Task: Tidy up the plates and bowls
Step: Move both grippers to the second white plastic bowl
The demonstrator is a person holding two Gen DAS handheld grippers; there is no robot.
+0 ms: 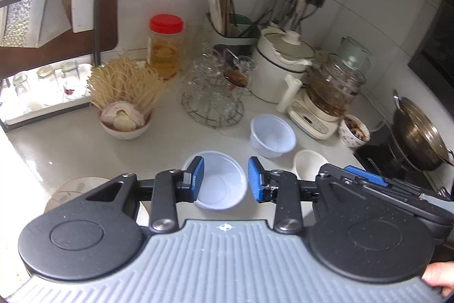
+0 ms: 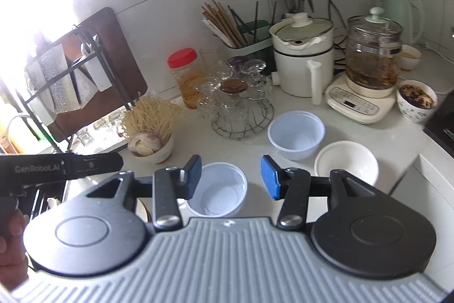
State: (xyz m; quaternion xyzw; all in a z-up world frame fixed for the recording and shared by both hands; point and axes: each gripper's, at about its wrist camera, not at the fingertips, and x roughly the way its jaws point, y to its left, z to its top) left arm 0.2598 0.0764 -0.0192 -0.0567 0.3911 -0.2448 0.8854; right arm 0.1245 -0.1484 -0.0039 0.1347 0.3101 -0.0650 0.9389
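Observation:
Two clear plastic bowls and a white bowl stand on the white counter. The near plastic bowl lies just beyond both grippers. The far plastic bowl stands behind it to the right. The white bowl is right of them. A patterned plate lies at the near left, partly hidden. My left gripper is open and empty above the near bowl. My right gripper is open and empty above the same bowl. The right gripper's body shows in the left wrist view.
A bowl of noodles and garlic, a wire rack of glassware, a red-lidded jar, a white pot, a glass kettle and a dish rack crowd the back. A wok sits right.

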